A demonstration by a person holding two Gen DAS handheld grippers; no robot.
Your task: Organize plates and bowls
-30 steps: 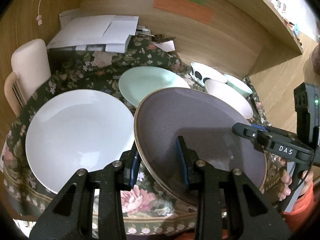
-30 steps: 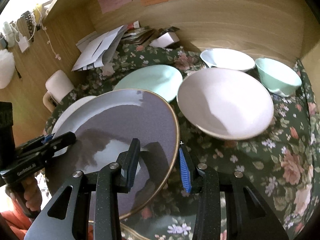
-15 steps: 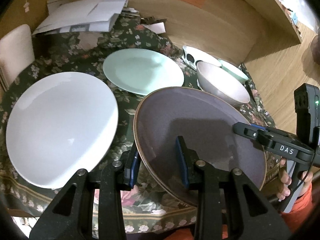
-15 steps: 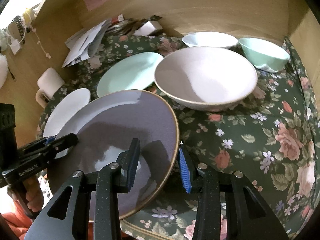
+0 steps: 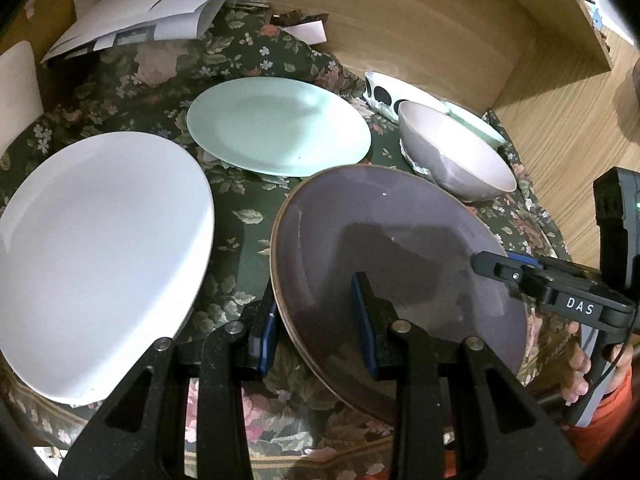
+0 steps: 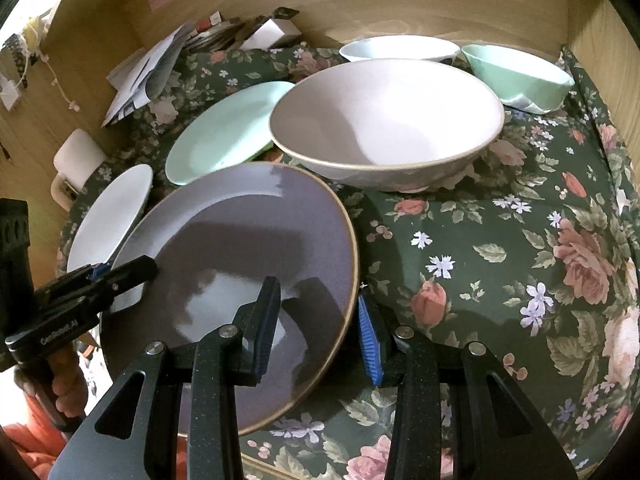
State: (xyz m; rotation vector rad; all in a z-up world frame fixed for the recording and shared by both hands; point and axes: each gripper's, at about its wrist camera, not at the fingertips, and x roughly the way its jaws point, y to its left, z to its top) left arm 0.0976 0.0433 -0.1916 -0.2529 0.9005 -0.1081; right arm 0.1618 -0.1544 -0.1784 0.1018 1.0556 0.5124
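Note:
A grey-purple plate (image 5: 400,248) with a brown rim is held low over the floral tablecloth by both grippers. My left gripper (image 5: 316,328) is shut on its left rim; my right gripper (image 6: 316,324) is shut on its right rim (image 6: 352,280). A large white plate (image 5: 96,256) lies to the left, a mint plate (image 5: 280,124) behind. A pale pink bowl (image 6: 384,120) stands to the right, with a white spotted bowl (image 5: 384,92) and a mint bowl (image 6: 520,76) behind it.
The floral tablecloth (image 6: 500,240) covers the table. Papers (image 5: 148,20) are stacked at the back left against a wooden wall (image 5: 440,28). A cream chair back (image 5: 18,92) stands at the left edge.
Both grippers have lowered with the grey-purple plate toward the table near the front edge. The other plates and bowls now look closer and larger.

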